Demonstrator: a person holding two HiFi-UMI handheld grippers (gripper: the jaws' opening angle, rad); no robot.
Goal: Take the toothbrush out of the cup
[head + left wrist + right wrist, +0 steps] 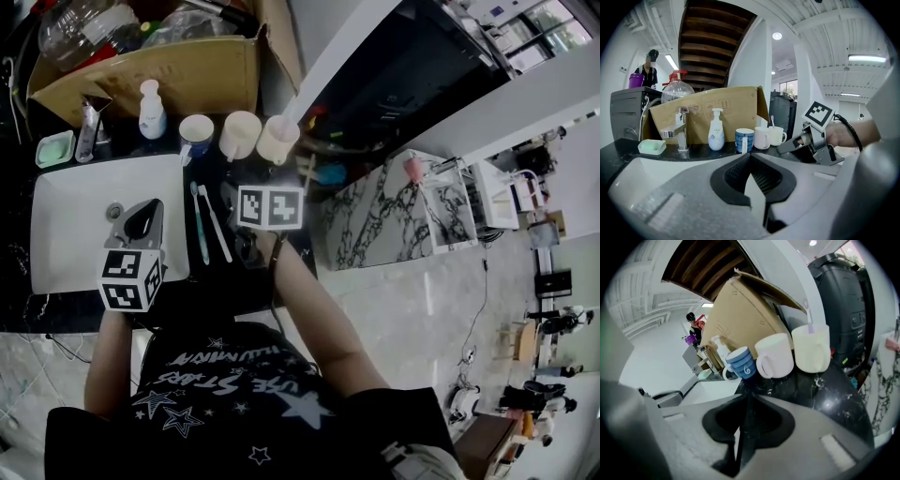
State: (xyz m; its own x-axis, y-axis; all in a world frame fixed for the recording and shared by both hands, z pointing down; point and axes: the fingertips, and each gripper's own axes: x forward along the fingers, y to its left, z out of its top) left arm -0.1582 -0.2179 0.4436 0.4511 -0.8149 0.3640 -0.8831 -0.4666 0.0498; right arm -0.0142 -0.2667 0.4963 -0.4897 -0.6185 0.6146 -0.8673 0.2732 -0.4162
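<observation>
A toothbrush point(807, 317) stands in the cream cup point(812, 348), at one o'clock of the right gripper point(746, 401). Its jaws are slightly apart and empty, seemingly ready to reach. The left gripper point(751, 165), also narrow and empty, idles.

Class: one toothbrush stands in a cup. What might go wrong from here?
The cream cup stands close beside the white cup; reaching for its toothbrush might knock either over. Two brushes lie on the counter near the right gripper and might get nudged into the sink.
</observation>
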